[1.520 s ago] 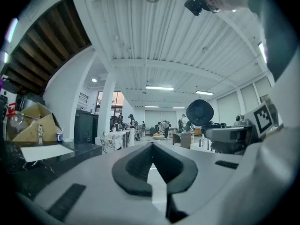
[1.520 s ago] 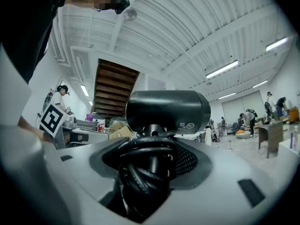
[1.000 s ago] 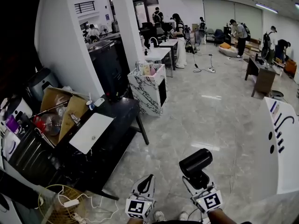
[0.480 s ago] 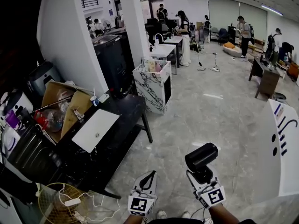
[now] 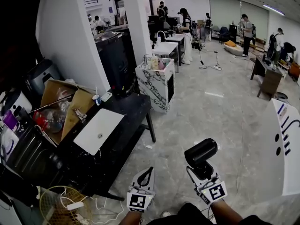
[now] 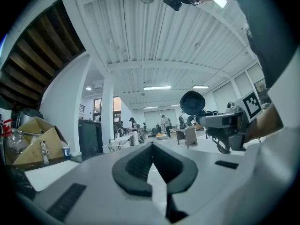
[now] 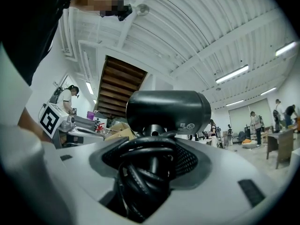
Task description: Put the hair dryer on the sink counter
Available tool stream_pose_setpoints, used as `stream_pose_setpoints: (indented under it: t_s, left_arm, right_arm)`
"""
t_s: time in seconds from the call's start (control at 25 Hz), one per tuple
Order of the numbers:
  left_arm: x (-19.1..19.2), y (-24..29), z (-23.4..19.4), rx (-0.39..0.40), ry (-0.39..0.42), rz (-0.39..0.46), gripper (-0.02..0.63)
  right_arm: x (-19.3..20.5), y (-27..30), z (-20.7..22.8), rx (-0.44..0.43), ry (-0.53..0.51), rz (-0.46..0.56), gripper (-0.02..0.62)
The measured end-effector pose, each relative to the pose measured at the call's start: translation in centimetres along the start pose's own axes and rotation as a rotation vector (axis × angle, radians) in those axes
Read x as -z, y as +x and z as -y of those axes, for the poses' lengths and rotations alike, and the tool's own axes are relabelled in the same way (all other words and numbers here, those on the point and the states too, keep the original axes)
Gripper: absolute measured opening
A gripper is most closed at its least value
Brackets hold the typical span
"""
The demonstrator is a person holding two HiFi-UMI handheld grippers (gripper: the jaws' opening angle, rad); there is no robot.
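Observation:
My right gripper (image 5: 202, 170) is shut on the handle and coiled cord of a black hair dryer (image 5: 201, 152), held upright over the grey floor at the lower middle of the head view. In the right gripper view the hair dryer's barrel (image 7: 168, 111) lies across above the right gripper (image 7: 150, 159), the cord bunched between the jaws. The left gripper (image 5: 146, 174) hangs beside it, shut and holding nothing. The left gripper view shows the left gripper (image 6: 151, 146) with tips together and the hair dryer (image 6: 192, 102) to its right. A white sink counter (image 5: 164, 48) with a faucet stands far ahead.
A black table (image 5: 129, 109) with a white laptop (image 5: 98, 131) and a cardboard box (image 5: 61, 102) fills the left. A marble-patterned cabinet (image 5: 157, 81) stands ahead, before a white pillar (image 5: 136, 22). A floor fan (image 5: 54, 205) lies at lower left, a white board (image 5: 286, 149) at right. People stand far back.
The view has moved forward: table and marble cabinet sit a little closer and lower. Both grippers keep their places, and the hair dryer stays in the right one.

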State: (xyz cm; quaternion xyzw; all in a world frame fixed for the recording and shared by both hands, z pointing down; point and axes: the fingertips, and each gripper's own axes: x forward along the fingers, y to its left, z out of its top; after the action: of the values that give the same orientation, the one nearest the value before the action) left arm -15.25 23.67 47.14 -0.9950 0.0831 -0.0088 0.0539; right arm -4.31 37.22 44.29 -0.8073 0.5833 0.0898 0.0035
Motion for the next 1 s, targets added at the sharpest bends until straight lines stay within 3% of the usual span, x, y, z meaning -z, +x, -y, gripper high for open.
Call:
stream_pose_setpoints:
  t_s: [0.16,0.44,0.64,1.0]
  left_arm:
    - [0.6,1.2,-2.7,-0.053,-0.033,-0.003,-0.006]
    - [1.4,5.2,-6.7,-0.105,-0.017,-0.001,-0.006]
    - [1.1,8.9,-9.0,-0.14,-0.018,0.001,-0.005]
    - [1.4,15.7,-11.4,-0.191,-0.022,-0.022,-0.005]
  right_arm:
    - [0.8,2.7,-0.4,-0.03,0.02,-0.009,0.27]
    - [2.2,9.1,1.6,-0.085,0.029,-0.007,0.27]
    - [3.8,13.8,4.4,-0.104,0.008,-0.074,0.27]
    - [6.0,20.1,9.7,-0.173,0.004,-0.098,0.272]
